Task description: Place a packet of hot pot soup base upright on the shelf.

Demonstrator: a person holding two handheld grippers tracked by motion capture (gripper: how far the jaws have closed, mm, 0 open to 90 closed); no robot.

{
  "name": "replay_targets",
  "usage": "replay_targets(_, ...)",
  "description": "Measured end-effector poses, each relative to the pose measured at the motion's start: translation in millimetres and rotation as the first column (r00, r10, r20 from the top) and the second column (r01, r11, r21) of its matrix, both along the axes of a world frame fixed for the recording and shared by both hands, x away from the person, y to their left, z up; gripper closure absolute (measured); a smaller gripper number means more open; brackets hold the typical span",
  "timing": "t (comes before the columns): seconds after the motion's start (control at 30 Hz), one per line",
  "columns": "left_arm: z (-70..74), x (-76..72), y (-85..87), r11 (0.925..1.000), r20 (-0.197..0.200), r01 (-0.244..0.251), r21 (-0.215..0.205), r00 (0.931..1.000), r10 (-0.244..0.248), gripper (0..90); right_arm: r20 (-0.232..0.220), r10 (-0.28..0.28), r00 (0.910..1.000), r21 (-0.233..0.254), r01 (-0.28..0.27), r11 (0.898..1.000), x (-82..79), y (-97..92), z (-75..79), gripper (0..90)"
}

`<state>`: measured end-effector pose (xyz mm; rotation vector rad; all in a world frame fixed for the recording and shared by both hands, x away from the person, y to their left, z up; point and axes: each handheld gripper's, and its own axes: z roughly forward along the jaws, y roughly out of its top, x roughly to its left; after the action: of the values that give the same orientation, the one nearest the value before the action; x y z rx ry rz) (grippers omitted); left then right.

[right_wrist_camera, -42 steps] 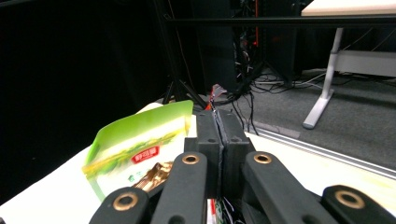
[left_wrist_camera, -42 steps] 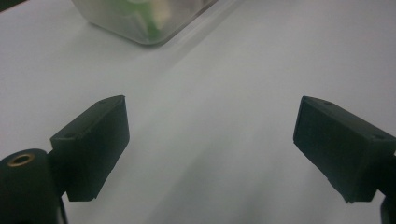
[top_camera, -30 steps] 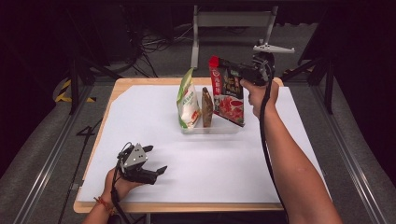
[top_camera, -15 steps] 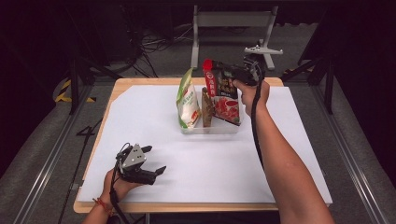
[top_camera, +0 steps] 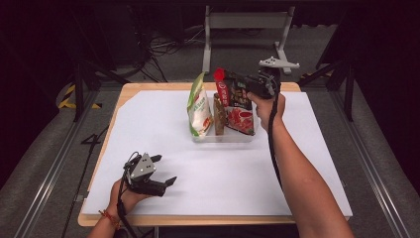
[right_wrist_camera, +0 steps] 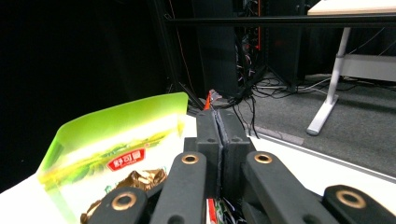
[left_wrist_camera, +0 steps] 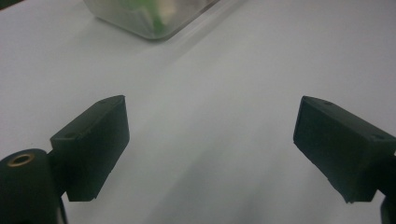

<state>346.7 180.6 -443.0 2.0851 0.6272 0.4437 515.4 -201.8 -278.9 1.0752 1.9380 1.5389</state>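
A red snack pouch stands upright at the right end of a clear plastic bin, its lower part inside. My right gripper is shut on the pouch's top edge, coming in from the right. In the right gripper view the jaws press flat together, and a sliver of the red pouch shows past them. A green pouch and a brown pouch stand in the same bin, left of the red one. My left gripper rests open on the white sheet near the front left, nothing between its pads.
The white sheet covers most of the wooden table. A corner of the clear bin shows far ahead of the left gripper. Beyond the table's far edge stand a metal frame and floor cables.
My right hand has come down and a little left with the red pouch, bringing its bottom into the bin. The left gripper has stayed where it was.
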Motion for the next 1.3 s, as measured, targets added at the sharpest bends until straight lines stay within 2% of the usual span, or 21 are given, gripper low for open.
replay_targets(0.33, -0.3, -0.5, -1.6, 1.0000, -0.003, 0.002, 0.005, 1.0000, -0.002, 11.2, 0.012, 0.031, 0.9995, -0.001, -0.031, 1.000, -12.9, -12.7, -9.5, 88.4)
replay_targets(0.73, -0.7, -0.2, -1.2, 0.9999, 0.000, -0.005, 0.014, 1.0000, 0.005, 11.1, 0.021, 0.036, 0.9991, -0.024, -0.036, 0.999, -23.5, -18.6, -18.6, 87.9)
replay_targets(1.3, -0.7, 1.9, -2.2, 0.9997, 0.000, -0.013, 0.022, 0.9999, 0.013, 11.1, 0.014, 0.026, 0.9996, -0.023, -0.025, 0.999, -36.7, -36.0, -28.2, 87.3)
